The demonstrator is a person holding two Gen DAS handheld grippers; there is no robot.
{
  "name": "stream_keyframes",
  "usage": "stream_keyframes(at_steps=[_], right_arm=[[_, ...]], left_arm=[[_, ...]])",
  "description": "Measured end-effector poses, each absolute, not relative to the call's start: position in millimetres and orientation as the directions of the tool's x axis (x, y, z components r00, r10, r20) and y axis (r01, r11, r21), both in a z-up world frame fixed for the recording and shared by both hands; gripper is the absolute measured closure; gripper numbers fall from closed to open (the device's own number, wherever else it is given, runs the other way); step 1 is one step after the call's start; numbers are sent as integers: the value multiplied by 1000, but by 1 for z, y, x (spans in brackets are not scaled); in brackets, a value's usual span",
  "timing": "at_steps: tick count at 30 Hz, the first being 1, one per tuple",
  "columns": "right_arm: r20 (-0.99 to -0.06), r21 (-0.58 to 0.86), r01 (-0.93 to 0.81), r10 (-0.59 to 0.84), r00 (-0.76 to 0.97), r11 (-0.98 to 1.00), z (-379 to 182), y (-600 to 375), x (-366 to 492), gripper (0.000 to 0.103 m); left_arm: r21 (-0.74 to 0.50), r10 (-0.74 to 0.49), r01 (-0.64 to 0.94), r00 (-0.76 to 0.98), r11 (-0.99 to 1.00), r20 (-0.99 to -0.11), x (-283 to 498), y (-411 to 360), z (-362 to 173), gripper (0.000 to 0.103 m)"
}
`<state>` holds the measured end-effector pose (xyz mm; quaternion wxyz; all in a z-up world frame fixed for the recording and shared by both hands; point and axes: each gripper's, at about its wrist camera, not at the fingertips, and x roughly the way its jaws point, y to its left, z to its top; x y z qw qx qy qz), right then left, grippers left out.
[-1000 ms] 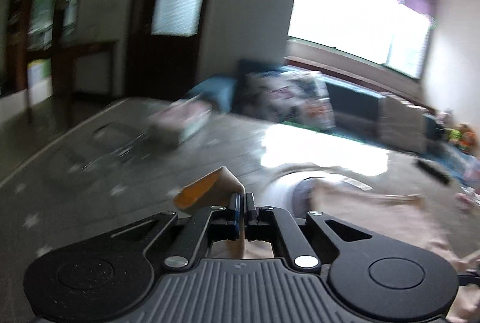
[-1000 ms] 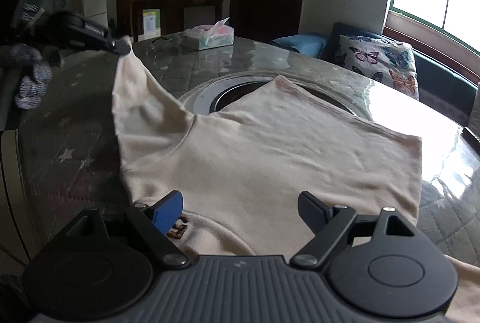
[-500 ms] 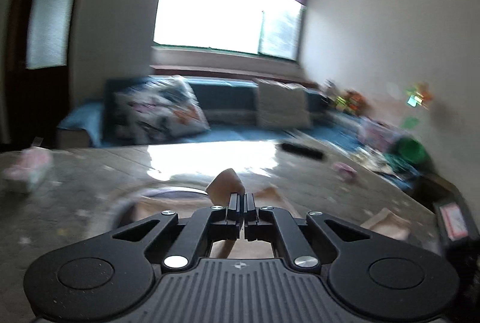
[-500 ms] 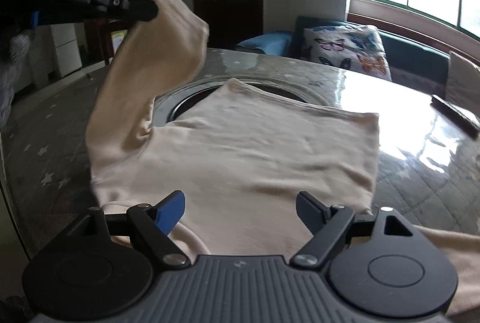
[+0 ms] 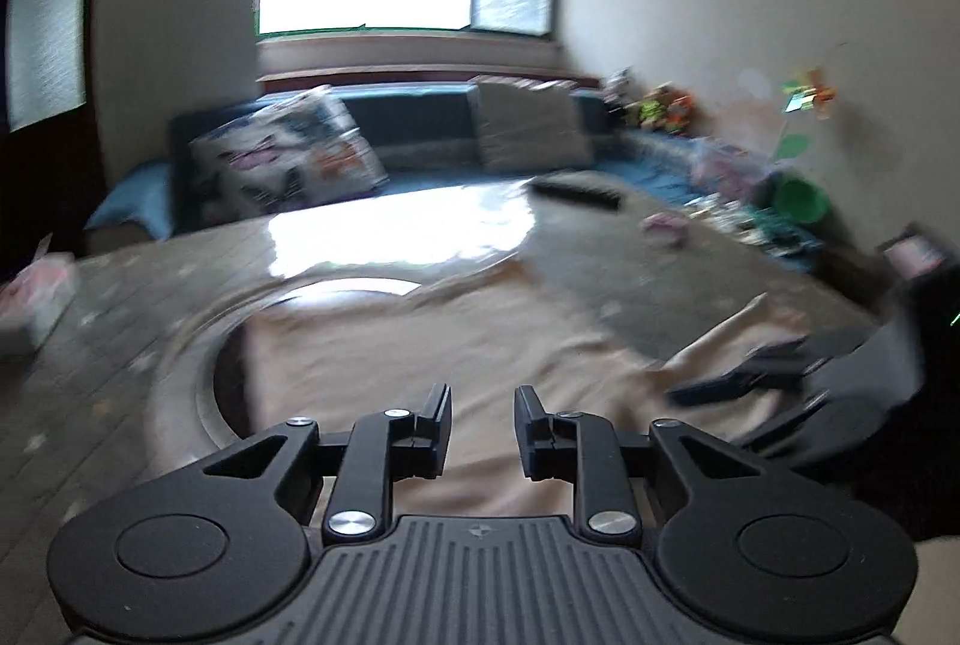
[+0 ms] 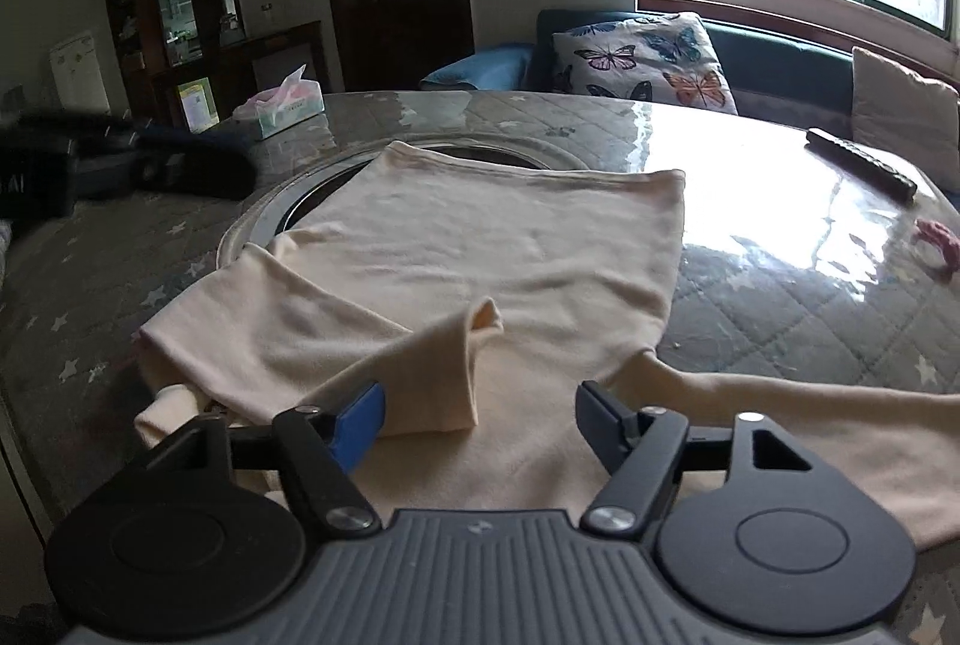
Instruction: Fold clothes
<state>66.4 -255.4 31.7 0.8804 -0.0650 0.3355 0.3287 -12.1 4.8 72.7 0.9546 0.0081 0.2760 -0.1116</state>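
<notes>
Item: cream long-sleeved top [image 6: 480, 255], lying flat on the round quilted table [image 6: 810, 297], partly over the table's central inset ring.

Orientation: hem toward the far side, nearest the window; neck end toward the near table edge, under the right gripper [image 6: 477, 417]. Long axis ran from near edge to far edge in the right wrist view.

Sleeves: one sleeve [image 6: 420, 363] lay folded across the chest, its open cuff pointing inward. The other sleeve [image 6: 810, 405] lay stretched out sideways on the table, to the right in the right wrist view, unfolded.

Left gripper [image 5: 480, 420]: jaws parted and opening, nothing between them; cloth lay beneath only.

Right gripper: jaws spread wide but closing, hovering over the neck end; no cloth pinched between them that could be seen.

Step in hand, as judged: first sleeve fold just set down, release under way.

Next move, as judged: the outstretched sleeve wanted a pinch near its cuff and carrying across the chest to match the first, keeping the body flat and unrumpled.

Also present: tissue box [image 6: 279, 105], remote control [image 6: 861, 162].
</notes>
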Motion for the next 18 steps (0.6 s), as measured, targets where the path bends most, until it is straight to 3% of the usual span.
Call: stream_keyframes(at_steps=[5, 10, 13, 15, 18], right_arm=[[-615, 184, -613, 576, 538, 769, 41, -259, 71, 39], [-617, 259, -604, 611, 497, 754, 40, -257, 78, 40], [-640, 271, -598, 605, 474, 754, 30, -251, 83, 54], [-651, 279, -601, 608, 455, 749, 26, -247, 85, 78], [-651, 239, -614, 593, 474, 752, 31, -242, 81, 94]], left_arm=[[-39, -73, 62, 797, 997, -599, -20, 51, 48, 77], [-61, -57, 24, 771, 998, -634, -23, 66, 34, 76], [-71, -72, 34, 761, 997, -645, -22, 63, 27, 72], [-67, -74, 40, 755, 997, -651, -20, 59, 24, 72], [-66, -75, 42, 752, 997, -655, -22, 60, 21, 72]])
